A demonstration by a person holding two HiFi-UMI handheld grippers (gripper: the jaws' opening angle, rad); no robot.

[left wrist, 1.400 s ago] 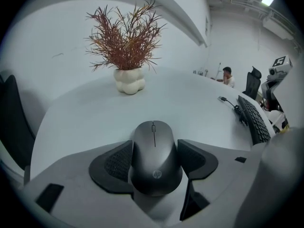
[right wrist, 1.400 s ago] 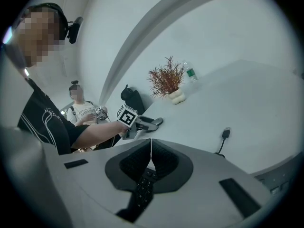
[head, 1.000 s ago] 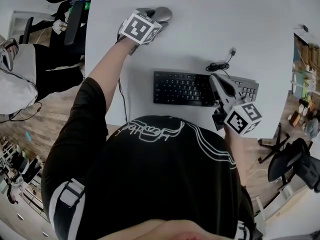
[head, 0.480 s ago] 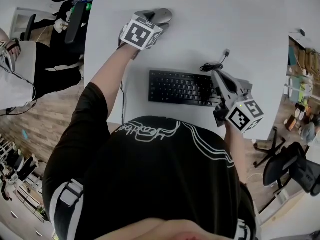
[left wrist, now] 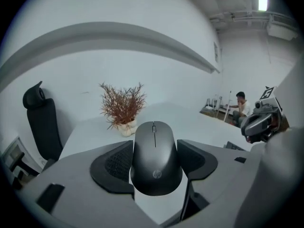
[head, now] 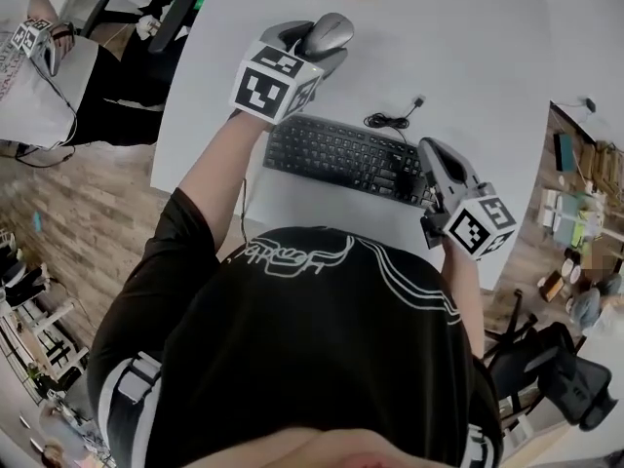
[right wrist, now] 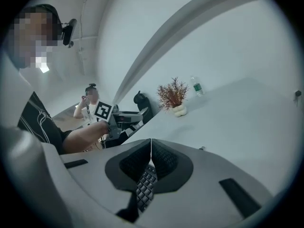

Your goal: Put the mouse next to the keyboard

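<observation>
1. Left gripper view: the left gripper (left wrist: 156, 164) has its jaws spread wide and pressed on either flank of the mouse (left wrist: 156, 158). The mouse is dark, with its wheel pointing away from me and its tail end nearest the camera.
2. In the head view the mouse sits beyond the far left corner of the keyboard (head: 336, 152), close to it but not touching. I see pale table (head: 468, 47) under its tail between the jaws, so I judge it is carried clear of the surface.
3. The right gripper (right wrist: 150, 160) has its jaws closed together with nothing between them. It hangs over the right end of the keyboard, whose keys show beneath the pads.
4. I expect the mouse to be light and rigid, a hard plastic shell that will not give under the pads.
5. Its sides are smooth, rounded and tapering, so it could squirt forward or tip nose-down if my squeeze is uneven.
6. The flanks are the right place to hold it. That keeps the pads off the buttons and wheel, and the ribbed pad faces help against slipping.
7. A coiled cable (head: 390, 120) lies just past the far edge of the keyboard, towards its right end. I would set the mouse down flat on bare table beside the keyboard, clear of that cable.
</observation>
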